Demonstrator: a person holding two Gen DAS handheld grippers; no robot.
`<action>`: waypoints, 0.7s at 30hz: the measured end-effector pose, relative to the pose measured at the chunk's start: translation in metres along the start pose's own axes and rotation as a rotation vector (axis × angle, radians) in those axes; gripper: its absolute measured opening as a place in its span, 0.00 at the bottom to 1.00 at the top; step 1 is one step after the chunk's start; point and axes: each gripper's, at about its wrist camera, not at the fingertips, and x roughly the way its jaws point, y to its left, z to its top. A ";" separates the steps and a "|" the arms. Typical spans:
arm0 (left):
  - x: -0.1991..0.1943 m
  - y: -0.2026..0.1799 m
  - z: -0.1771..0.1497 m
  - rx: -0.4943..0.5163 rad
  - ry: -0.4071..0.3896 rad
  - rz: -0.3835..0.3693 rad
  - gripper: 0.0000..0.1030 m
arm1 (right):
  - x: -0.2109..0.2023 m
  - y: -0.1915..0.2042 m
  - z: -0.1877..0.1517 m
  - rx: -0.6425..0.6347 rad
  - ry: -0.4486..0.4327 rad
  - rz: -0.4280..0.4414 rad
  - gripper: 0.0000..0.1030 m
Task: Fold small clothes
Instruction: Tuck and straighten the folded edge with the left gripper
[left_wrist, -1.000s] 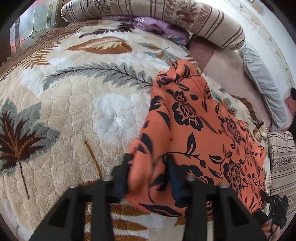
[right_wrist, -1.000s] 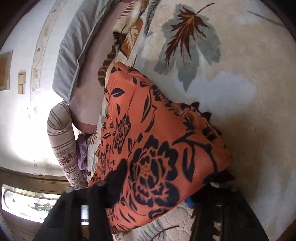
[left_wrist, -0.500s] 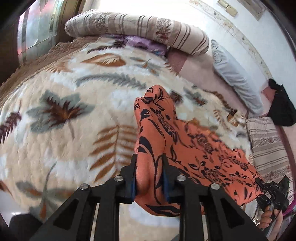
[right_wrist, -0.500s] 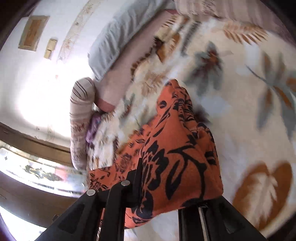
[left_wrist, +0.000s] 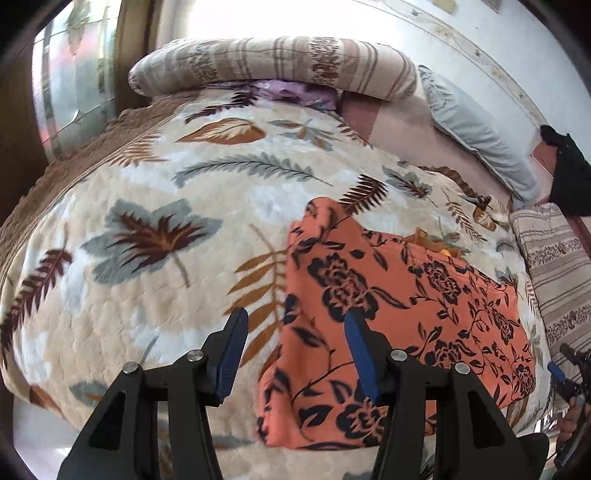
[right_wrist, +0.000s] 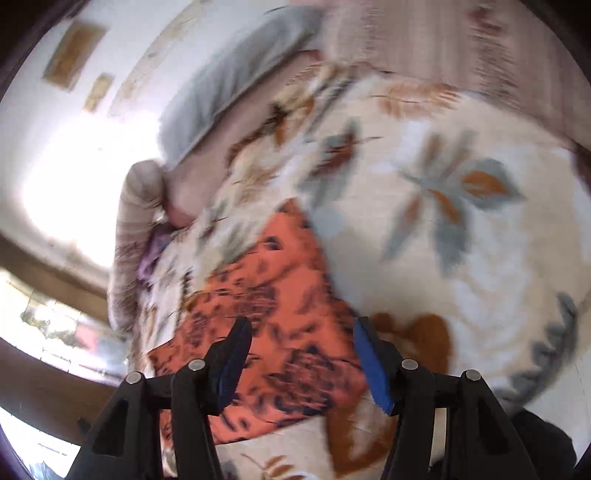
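A leaf-patterned blanket (left_wrist: 147, 266) covers the bed; a striped bolster (left_wrist: 273, 66) (far end) lies below a bright wall (left_wrist: 480, 48), window (left_wrist: 74, 85) left.

Each black, angular plastic gripper, left (left_wrist: 293, 345) and right (right_wrist: 301, 356), is built from triangular cut-out arms. Round silver screw heads (left_wrist: 195, 356) are set at the joints, and blue pads (left_wrist: 360, 354) are fitted inside the fingers.
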 end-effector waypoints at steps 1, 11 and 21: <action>0.011 -0.009 0.009 0.032 0.011 -0.029 0.55 | 0.015 0.012 0.006 -0.023 0.046 0.049 0.65; 0.136 0.004 0.061 0.010 0.137 0.137 0.65 | 0.165 0.003 0.098 0.058 0.202 0.085 0.66; 0.074 0.017 0.065 -0.029 -0.014 0.187 0.65 | 0.076 0.014 0.076 0.066 0.000 0.137 0.68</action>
